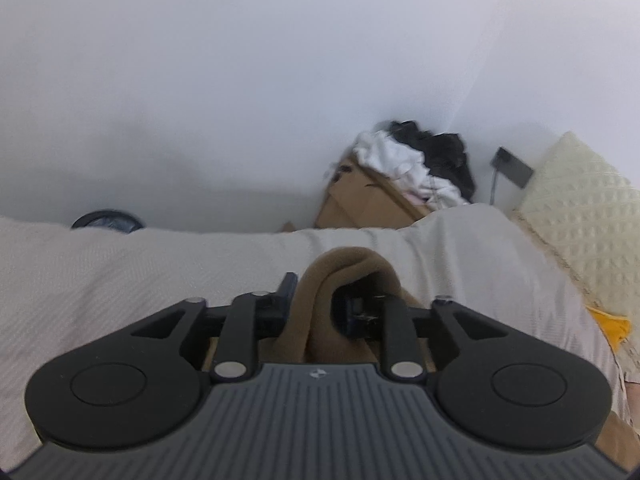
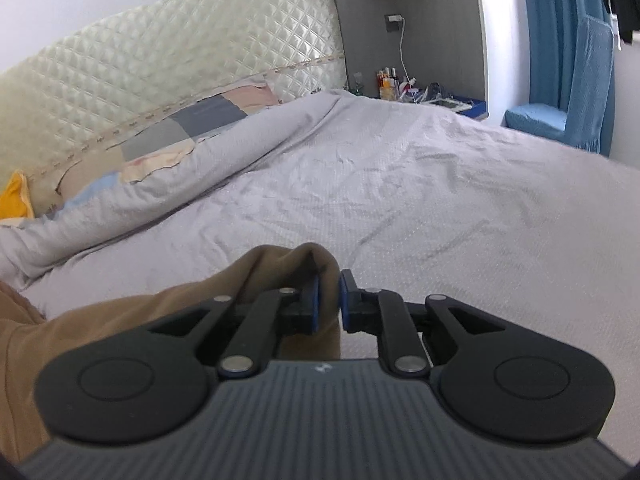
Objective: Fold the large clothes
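The left wrist view sits low, close above the bed cover [image 1: 120, 272], and looks along its own fingers toward a white wall [image 1: 240, 80] and a corner with a cardboard box [image 1: 360, 200]. The right wrist view is also near the cover [image 2: 440, 200] but faces across the bed to the quilted headboard [image 2: 180, 52] and blue curtains [image 2: 560, 40]. Both views share the bed, the headboard (only its edge [image 1: 580, 208] on the left one) and the brown garment [image 1: 344, 272] [image 2: 120, 320].

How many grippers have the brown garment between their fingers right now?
2. The left gripper has brown garment bunched between its fingers; the right gripper pinches a fold of it over the bed.
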A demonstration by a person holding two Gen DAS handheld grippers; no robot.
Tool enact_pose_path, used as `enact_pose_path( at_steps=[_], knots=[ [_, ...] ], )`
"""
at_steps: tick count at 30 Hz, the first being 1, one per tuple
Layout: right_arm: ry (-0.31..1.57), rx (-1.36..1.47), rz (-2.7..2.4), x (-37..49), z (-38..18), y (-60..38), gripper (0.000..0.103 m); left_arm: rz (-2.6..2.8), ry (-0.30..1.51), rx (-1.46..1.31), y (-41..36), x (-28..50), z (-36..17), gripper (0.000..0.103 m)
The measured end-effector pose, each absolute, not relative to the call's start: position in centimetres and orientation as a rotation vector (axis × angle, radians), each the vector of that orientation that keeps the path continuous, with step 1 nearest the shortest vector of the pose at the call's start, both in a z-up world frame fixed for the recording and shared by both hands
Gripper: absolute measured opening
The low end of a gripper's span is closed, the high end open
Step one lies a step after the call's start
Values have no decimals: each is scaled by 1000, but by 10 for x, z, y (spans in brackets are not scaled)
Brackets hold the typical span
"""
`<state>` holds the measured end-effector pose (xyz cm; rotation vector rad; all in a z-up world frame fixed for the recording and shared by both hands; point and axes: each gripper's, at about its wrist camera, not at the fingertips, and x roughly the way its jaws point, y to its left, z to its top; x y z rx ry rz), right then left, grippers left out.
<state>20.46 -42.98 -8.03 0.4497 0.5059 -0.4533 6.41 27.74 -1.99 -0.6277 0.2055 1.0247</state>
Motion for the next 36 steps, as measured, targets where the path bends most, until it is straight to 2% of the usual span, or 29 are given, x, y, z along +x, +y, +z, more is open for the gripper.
enact_pose_path(
  at_steps=[1,2,3,4,5,6,8,13,18,29,36],
  knots=[
    [501,480,-451,200,-80,-431,16,1035,220,-643,277,62,-19,43],
    [497,515,-445,195,-80,-432,19,1046,237,-657,275,59,-18,59],
    [492,539,-441,188,-78,-432,21,1052,247,-668,274,57,-17,69],
    [488,564,-444,182,-77,-432,30,1061,257,-674,270,52,-16,70],
    [483,579,-448,177,-75,-432,43,1059,264,-678,267,47,-14,73],
    [474,591,-448,171,-73,-431,50,1037,263,-685,263,41,-12,80],
    [452,625,-420,160,-68,-431,83,993,256,-690,254,30,-6,85],
    [404,668,-294,126,-56,-416,82,841,241,-781,223,-3,6,86],
    [443,739,-103,103,-58,-384,82,600,357,-911,189,1,-6,86],
    [777,1062,343,126,-121,-294,84,248,758,-1188,117,66,-94,86],
    [869,1290,380,167,-160,-249,84,262,756,-1401,118,88,-145,86]
  ],
)
